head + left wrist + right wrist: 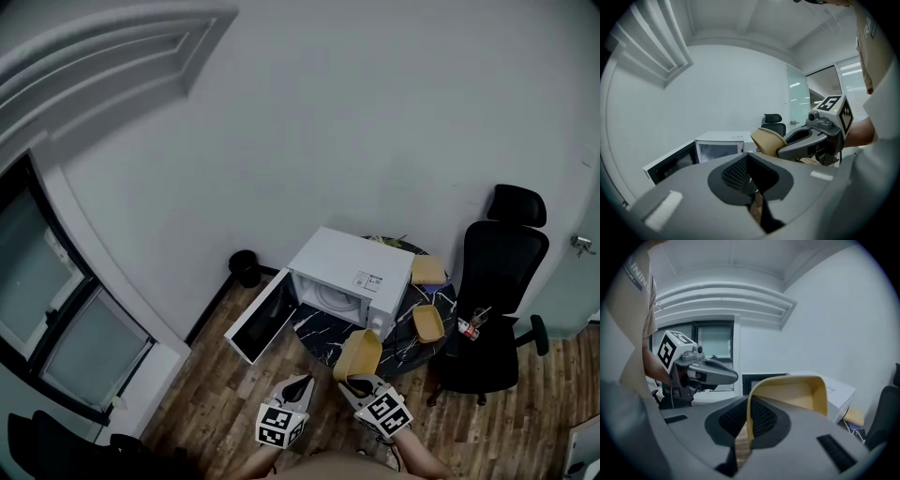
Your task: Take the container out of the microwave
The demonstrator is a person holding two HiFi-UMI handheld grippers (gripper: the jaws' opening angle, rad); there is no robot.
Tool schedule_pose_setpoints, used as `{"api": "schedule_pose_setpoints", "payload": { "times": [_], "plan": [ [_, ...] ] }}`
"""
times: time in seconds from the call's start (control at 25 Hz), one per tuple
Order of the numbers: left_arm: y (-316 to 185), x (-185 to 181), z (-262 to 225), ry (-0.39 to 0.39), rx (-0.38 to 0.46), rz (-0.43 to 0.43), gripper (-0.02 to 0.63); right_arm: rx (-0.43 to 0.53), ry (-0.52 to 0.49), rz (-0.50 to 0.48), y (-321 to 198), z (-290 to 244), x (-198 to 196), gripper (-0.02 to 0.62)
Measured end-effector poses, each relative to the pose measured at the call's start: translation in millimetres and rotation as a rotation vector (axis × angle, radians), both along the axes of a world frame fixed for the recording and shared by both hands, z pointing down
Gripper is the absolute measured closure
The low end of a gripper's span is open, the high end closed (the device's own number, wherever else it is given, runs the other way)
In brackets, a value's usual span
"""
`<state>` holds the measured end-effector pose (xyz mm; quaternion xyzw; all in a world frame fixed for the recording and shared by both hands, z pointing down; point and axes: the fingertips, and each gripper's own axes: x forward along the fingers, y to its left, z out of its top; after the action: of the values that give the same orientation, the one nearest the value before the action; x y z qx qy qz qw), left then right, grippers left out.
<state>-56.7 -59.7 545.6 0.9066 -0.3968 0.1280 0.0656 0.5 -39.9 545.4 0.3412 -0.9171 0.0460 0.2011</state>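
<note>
The white microwave (352,272) stands on a round dark marble table (323,333) with its door (262,319) swung open to the left; its cavity looks empty. My right gripper (359,382) is shut on the rim of a tan container (360,354), held tilted in the air in front of the table. In the right gripper view the container (799,394) stands up from the jaws (749,404). My left gripper (298,386) hovers beside it, shut and holding nothing. The left gripper view shows its jaws (748,160), the microwave (719,146) and the held container (767,139).
Two more tan containers (428,271) (429,323) lie on the table right of the microwave, with a small bottle (469,326) at the edge. A black office chair (497,281) stands to the right. A black bin (246,266) sits by the wall. The floor is wood.
</note>
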Motion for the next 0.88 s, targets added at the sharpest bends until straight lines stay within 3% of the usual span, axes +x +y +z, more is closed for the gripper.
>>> {"api": "schedule_pose_setpoints", "payload": {
  "times": [0.88],
  "plan": [
    [-23.8,15.9,10.5,0.030,-0.031,0.017,0.600,0.007,0.030,0.007,-20.4,4.9,15.1,0.583]
  ]
}}
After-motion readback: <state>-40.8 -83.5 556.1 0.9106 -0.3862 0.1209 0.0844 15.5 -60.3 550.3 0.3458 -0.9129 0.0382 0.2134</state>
